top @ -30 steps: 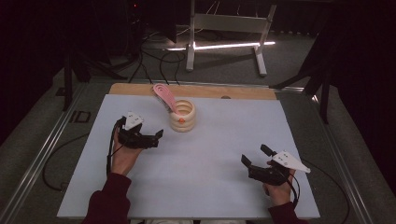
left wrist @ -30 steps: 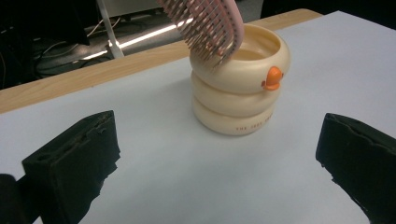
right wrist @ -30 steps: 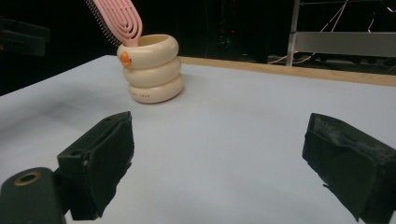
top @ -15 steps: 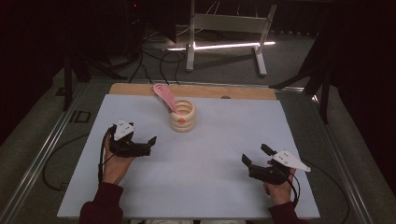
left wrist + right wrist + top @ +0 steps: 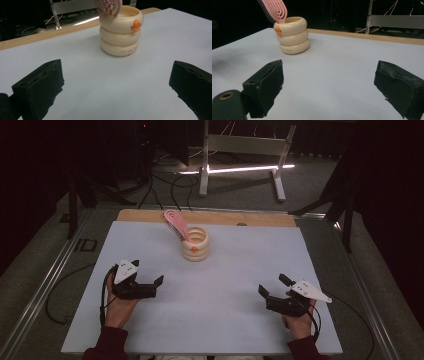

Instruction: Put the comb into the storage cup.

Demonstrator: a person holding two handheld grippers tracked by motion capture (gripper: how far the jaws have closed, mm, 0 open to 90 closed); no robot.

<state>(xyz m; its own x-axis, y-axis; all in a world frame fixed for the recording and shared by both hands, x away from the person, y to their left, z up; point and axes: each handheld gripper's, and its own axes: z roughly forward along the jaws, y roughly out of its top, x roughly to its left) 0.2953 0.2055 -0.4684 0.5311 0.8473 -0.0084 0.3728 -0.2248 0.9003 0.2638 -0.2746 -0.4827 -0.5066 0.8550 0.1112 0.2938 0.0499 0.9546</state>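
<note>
I'm holding my left gripper (image 5: 152,287) and right gripper (image 5: 272,292) low over the white surface (image 5: 230,270), jaws spread wide, gripping nothing. Farther back, the cream ringed holder (image 5: 195,244) is standing upright near the far edge, well apart from both, with the pink brush (image 5: 176,222) leaning out of it.

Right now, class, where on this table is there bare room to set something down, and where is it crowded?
Bare room: the wide stretch of white table between the left gripper and right gripper, and the side strips beside the cream holder. Crowded: the far middle, where the holder stands with a pink brush leaning out.
</note>
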